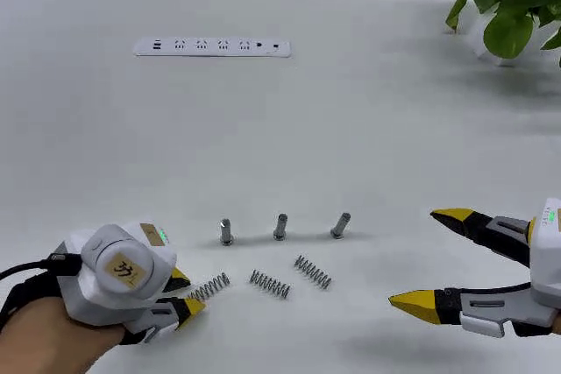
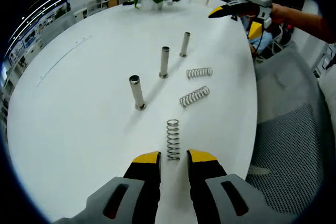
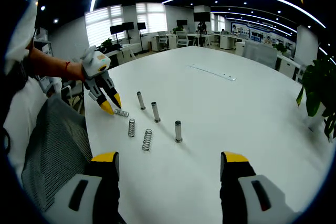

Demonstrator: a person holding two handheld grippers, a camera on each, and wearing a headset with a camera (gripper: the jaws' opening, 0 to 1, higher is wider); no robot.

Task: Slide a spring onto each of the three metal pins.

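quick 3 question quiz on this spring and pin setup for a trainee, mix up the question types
1. True or false: a spring already sits on one of the three pins.
2. The left gripper has its tips nearest to: A) the leftmost spring in the head view, B) the power strip, C) the plant.
3. Fill in: the right gripper has its jaws spread ___ than the left's.

Key: 1 false, all three springs lie loose on the table in front of the pins; 2 A; 3 wider.
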